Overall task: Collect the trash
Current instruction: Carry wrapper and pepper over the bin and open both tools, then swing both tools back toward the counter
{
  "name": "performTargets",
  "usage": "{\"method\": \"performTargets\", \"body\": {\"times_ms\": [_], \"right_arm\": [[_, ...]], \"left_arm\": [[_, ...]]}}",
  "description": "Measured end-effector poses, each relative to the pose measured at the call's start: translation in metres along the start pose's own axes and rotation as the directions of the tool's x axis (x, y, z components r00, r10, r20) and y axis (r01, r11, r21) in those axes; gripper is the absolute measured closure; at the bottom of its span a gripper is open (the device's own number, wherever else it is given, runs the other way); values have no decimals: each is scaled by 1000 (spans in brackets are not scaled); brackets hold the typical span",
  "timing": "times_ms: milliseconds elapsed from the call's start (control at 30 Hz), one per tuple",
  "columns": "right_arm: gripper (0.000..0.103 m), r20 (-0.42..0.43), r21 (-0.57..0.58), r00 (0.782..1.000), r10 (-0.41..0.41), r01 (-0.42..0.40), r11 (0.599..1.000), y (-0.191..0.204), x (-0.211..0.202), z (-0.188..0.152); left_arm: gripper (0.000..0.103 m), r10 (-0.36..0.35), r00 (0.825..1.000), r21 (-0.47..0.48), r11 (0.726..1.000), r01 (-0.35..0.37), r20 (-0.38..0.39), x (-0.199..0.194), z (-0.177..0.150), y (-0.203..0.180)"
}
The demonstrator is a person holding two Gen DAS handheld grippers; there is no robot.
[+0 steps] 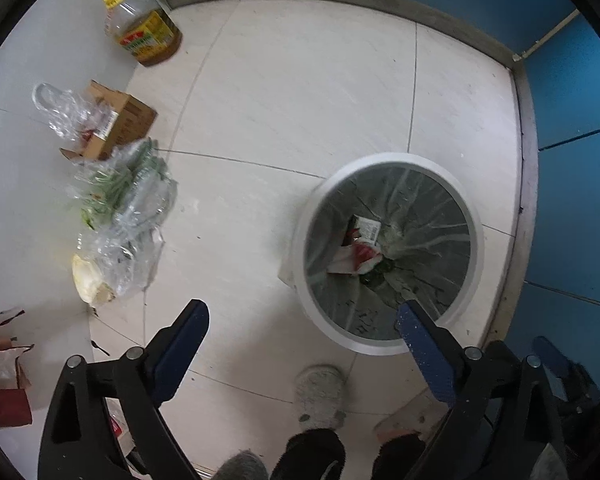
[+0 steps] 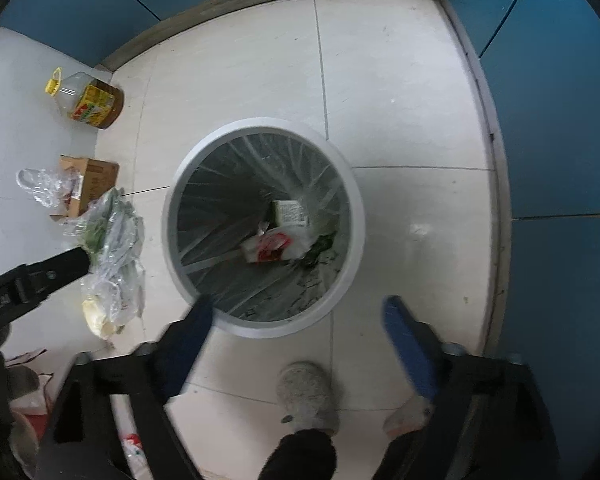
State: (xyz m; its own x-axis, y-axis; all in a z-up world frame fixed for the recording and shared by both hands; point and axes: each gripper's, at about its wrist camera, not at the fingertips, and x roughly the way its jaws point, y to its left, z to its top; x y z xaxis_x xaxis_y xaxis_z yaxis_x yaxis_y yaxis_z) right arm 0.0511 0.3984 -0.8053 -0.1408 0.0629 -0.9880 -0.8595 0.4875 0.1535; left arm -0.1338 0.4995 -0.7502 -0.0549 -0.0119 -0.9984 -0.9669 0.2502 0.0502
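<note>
Two grippers, left gripper [image 1: 302, 322] and right gripper [image 2: 298, 312], are being held above the bin [image 2: 352, 216], jaws wide and empty. Wrappers [image 2: 274, 246] are lying inside the bin; plastic bags [image 1: 128, 216] are lying left of it on the floor [image 1: 300, 92].

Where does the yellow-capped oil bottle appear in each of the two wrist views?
Left wrist: the oil bottle is at upper left, by the blue wall.
Right wrist: the oil bottle is at left, above the middle, smaller.
Shared landmark: the cardboard box lies just below it in both views.
</note>
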Motion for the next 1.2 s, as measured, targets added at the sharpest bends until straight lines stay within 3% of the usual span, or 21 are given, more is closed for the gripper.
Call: {"method": "performTargets", "body": {"times_ms": [333, 533, 767, 1067, 1200], "right_arm": [[1, 57, -53, 994, -93, 96, 994, 8, -43, -9], [1, 99, -71, 991, -95, 102, 992, 13, -112, -30], [1, 175, -70, 982, -75, 88, 994, 22, -238, -68], [1, 290, -77, 957, -22, 46, 996, 33, -405, -117], [1, 334, -89, 942, 16, 14, 996, 36, -471, -140]], "left_arm": [[6, 115, 988, 10, 993, -116, 102, -55, -25, 11], [6, 116, 982, 23, 992, -121, 149, -118, -57, 8], [6, 71, 978, 31, 996, -79, 198, -221, -96, 6], [6, -2, 958, 94, 995, -27, 288, -365, -148, -5], [6, -22, 944, 93, 996, -9, 328, -411, -168, -7]]}}
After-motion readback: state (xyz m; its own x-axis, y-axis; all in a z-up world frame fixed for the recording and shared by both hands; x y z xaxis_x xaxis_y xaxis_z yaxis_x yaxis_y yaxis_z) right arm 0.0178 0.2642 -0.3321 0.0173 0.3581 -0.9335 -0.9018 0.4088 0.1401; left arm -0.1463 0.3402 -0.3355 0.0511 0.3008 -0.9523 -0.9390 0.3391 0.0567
